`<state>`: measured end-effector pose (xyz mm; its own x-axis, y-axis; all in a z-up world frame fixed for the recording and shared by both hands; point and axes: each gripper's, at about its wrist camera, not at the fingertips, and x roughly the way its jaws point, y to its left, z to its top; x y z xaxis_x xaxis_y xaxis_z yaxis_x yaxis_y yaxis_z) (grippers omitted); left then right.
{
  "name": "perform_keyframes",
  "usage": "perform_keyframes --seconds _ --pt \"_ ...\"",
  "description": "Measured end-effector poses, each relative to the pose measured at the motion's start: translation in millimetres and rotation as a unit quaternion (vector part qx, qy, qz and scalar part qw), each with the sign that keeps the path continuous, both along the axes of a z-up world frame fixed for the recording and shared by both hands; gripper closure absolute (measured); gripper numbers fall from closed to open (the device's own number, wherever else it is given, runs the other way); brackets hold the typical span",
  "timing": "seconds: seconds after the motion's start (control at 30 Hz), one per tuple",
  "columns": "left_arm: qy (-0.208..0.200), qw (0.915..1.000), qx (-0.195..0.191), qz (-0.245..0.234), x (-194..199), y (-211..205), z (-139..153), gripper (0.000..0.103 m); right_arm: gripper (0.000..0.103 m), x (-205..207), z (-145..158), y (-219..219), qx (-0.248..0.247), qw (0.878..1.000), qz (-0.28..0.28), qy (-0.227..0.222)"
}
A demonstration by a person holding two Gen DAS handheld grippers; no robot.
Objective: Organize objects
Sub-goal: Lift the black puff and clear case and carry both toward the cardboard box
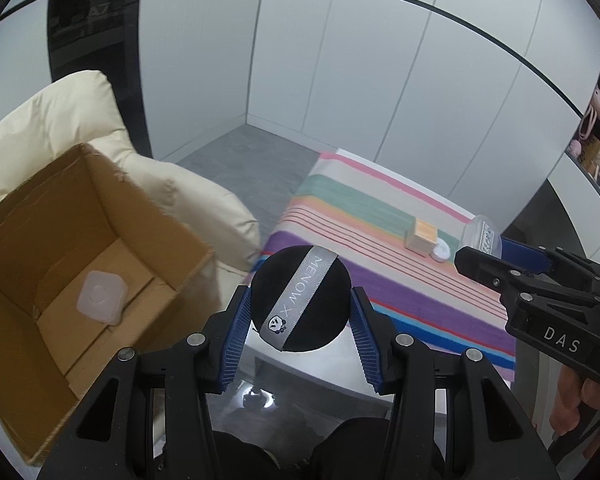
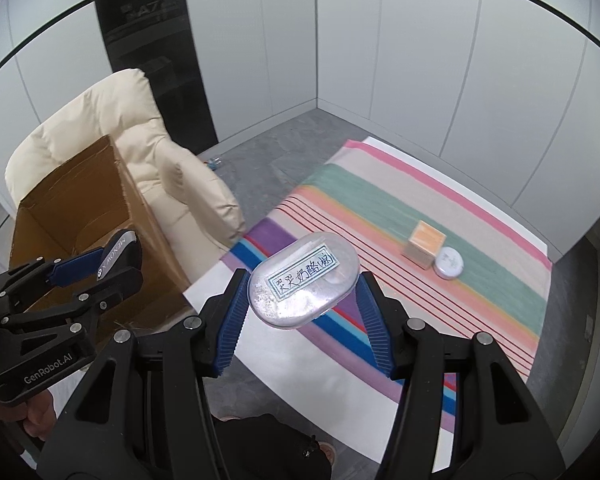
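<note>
My left gripper (image 1: 300, 300) is shut on a round black powder puff (image 1: 288, 300) with a grey ribbon, held in the air just right of an open cardboard box (image 1: 28, 240). A white square lidded container (image 1: 100, 298) lies on the box floor. My right gripper (image 2: 304, 280) is shut on a clear oval plastic case (image 2: 304, 284) with a handwritten label, above the near edge of the striped cloth (image 2: 380, 208). In the right wrist view the left gripper (image 2: 100, 268) with the puff (image 2: 120, 252) hangs at the box (image 2: 72, 208) opening. The right gripper (image 1: 496, 256) shows at the right of the left wrist view.
A small wooden cube (image 2: 424, 244) and a round white tin (image 2: 450, 263) stand together on the striped cloth, on its green band. A cream padded chair (image 2: 140, 152) sits behind the box. White panel walls enclose the grey floor. A hand (image 1: 580, 400) holds the right gripper's handle.
</note>
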<state>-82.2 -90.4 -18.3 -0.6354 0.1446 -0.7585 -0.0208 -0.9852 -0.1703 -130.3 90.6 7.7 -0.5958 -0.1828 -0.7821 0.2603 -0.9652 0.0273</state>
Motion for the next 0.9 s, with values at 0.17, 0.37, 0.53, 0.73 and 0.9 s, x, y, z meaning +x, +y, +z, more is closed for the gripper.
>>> perform_keyframes --seconds 0.17,0.37,0.53,0.73,0.9 --pt "0.001 0.9998 -0.001 0.022 6 -23 0 0.053 0.046 -2 1 -22 -0.002 1.0 0.019 0.001" --pt "0.001 0.999 -0.001 0.045 12 -48 1 0.053 0.046 -5 1 -48 -0.002 0.999 0.043 0.002" --pt "0.001 0.9978 -0.001 0.067 16 -70 2 0.052 0.046 -5 2 -72 -0.003 0.998 0.062 0.005" --pt "0.002 0.9957 -0.004 0.093 24 -94 1 0.052 0.046 -6 3 -101 -0.005 0.996 0.086 0.006" --pt "0.0 0.9933 -0.007 0.115 31 -112 -3 0.052 0.046 -5 5 -123 -0.008 0.994 0.105 0.011"
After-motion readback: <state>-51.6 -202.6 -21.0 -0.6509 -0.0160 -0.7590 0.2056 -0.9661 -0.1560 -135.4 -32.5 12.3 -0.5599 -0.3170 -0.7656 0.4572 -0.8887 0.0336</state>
